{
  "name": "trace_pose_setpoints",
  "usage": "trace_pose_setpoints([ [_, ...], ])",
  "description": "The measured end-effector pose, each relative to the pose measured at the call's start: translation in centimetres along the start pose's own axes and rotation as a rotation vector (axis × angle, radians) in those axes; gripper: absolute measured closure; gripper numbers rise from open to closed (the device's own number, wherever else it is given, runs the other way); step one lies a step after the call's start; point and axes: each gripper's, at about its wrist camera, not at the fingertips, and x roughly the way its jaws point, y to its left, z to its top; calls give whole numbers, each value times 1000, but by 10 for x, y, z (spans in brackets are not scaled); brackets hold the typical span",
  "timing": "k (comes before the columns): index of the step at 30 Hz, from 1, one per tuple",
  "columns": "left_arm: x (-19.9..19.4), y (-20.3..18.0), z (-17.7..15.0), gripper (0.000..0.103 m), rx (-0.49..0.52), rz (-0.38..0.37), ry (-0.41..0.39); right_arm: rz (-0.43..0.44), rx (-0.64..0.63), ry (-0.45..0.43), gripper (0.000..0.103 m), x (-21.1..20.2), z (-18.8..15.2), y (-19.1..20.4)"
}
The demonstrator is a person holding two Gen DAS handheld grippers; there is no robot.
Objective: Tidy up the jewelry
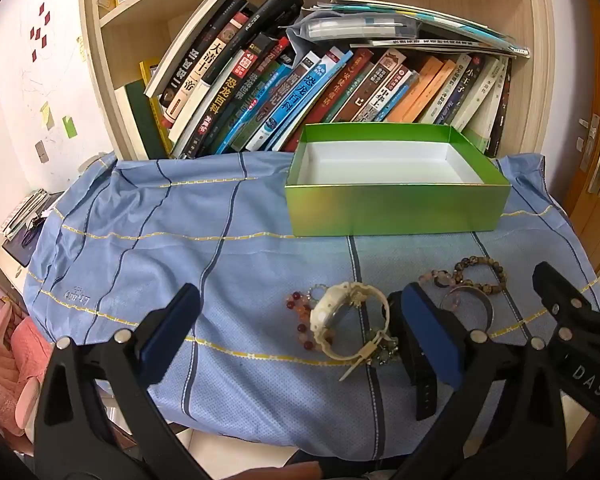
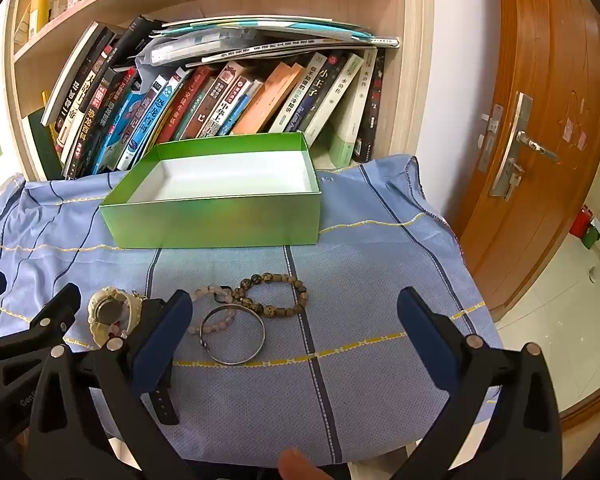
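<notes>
An open green box with a white, empty inside stands at the back of the blue cloth. In front lie a cream watch, a red bead bracelet, a black watch strap, a silver bangle, a pink bead bracelet and a brown bead bracelet. My left gripper is open, above the cream watch. My right gripper is open, above the bangle's right side.
A wooden bookshelf full of leaning books stands right behind the box. The blue checked cloth drapes over the table edges. A wooden door is at the right. Pink items lie lower left.
</notes>
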Motion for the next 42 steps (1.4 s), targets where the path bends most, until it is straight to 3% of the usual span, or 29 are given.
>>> trace_pose_setpoints([
  [42, 2, 0, -3, 4, 2, -2, 9, -2, -1, 7, 3, 3, 0, 0],
])
